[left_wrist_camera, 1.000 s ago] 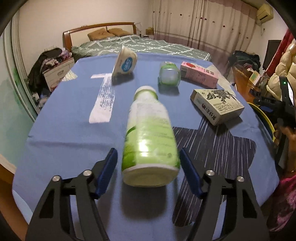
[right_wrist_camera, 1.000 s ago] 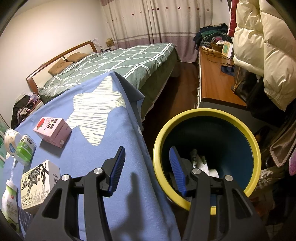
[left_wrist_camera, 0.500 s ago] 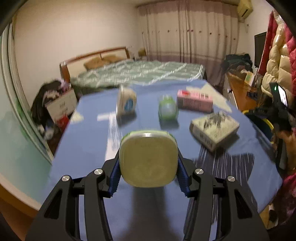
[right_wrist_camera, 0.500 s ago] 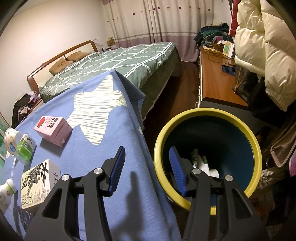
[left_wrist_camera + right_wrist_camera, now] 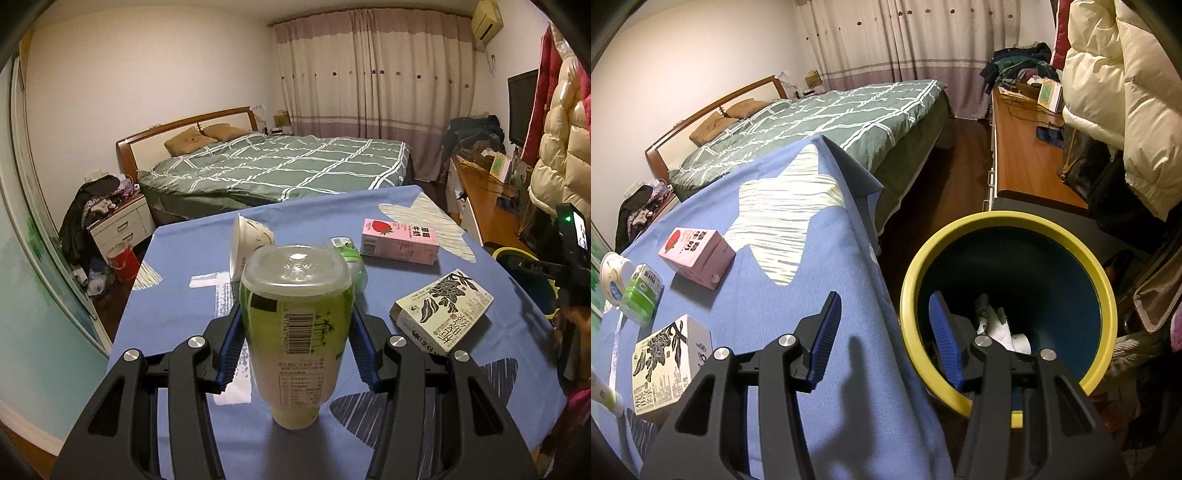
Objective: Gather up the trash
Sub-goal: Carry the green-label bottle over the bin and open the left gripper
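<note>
My left gripper is shut on a green-labelled plastic bottle, its blue pads pressing both sides. The bottle hangs above the blue tablecloth with its base tilted up toward the camera and its cap end down. My right gripper stands open with nothing between its fingers, over the table's edge and the rim of a yellow-rimmed bin. Crumpled white trash lies at the bottom of the bin.
On the cloth lie a pink strawberry milk carton, a black-and-white carton, a tipped white cup and a small green bottle. A bed stands behind the table and a wooden desk beyond the bin.
The left jaws closed on the lying bottle and lifted it off the cloth, base tipping toward the camera. The right gripper stayed where it was.
</note>
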Demonstrator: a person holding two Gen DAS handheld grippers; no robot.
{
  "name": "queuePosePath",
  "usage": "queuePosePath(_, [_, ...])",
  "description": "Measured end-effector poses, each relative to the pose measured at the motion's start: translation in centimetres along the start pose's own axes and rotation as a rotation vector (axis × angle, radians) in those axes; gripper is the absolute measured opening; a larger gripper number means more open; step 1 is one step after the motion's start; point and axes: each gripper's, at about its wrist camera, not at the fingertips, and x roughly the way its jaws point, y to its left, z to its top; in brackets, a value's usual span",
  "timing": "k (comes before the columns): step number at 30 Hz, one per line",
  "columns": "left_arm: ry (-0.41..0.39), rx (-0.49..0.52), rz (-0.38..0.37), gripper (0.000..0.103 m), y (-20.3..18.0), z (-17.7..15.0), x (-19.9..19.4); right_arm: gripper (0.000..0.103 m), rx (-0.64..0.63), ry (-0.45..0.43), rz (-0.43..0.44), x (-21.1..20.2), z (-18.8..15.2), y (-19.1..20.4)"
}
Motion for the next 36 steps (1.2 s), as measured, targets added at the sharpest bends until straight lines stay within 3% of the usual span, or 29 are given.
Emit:
queuePosePath(11, [-0.041,0.024,-0.032,0.051,-1.1,1.6,-1.2,0.048,-0.034,-0.037,0.006,-1.1,-0.3,-0.7])
queuePosePath(17, [-0.076,0.044,-0.121,0.051,-3.9,4.3,-1.9,0.047,0.008,-0.039,-0.042,-1.6,0.2,-4.3])
queuePosePath(26, [-0.129,0.135,-0.309,0.051,-14.1,8.9,-1.6,0.048,0.085,-0.039,-0.117,-3.0,-0.1,-11.1])
queuePosePath(30, [-0.116,0.177,-0.411,0.051,-20.6,10.4,-0.5,0.048,0.106,-0.032,-0.130,-3.3,-0.5,-13.2])
queuePosePath(36, [-0.078,0.229,-0.501,0.051,-29.5,11.2,2.5,0.048,0.140,-0.026,-0.138,-3.6,-0.8,-16.6])
